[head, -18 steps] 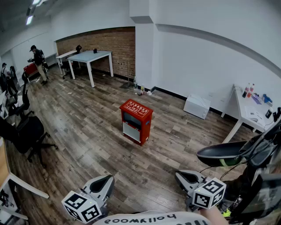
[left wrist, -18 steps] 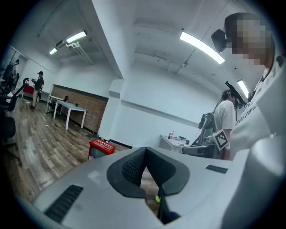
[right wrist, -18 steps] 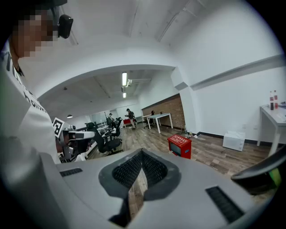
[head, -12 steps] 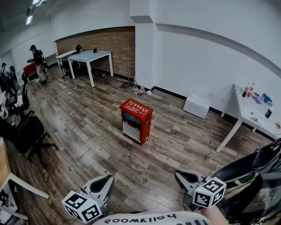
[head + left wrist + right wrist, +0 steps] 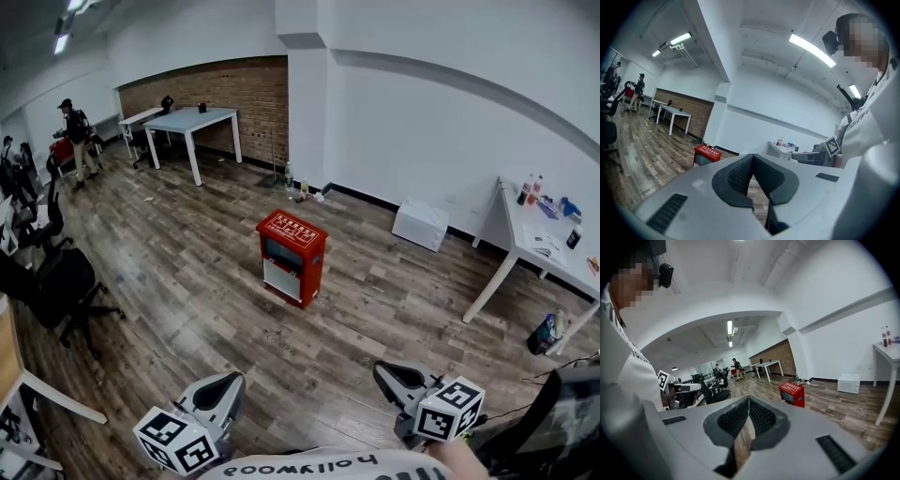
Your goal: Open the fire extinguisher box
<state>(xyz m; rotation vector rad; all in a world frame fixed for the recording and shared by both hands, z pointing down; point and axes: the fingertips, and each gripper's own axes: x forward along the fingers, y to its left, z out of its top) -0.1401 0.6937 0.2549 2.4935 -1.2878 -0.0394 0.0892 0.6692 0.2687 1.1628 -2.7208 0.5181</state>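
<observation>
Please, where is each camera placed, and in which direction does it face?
Head view: on the person's head, looking steeply down at the floor and the red box; the left hand-held gripper, the right hand-held gripper and the shirt show at the bottom.
Left gripper view: rides the left hand-held gripper, looks along its shut jaws across the room; the person's torso shows at right.
Right gripper view: rides the right hand-held gripper, looks along its shut jaws; torso at left.
Shared: all three see the red box.

Bright, even ceiling-strip light (image 5: pixel 812 48); heavy fisheye warp, dark corners, sharp focus.
</observation>
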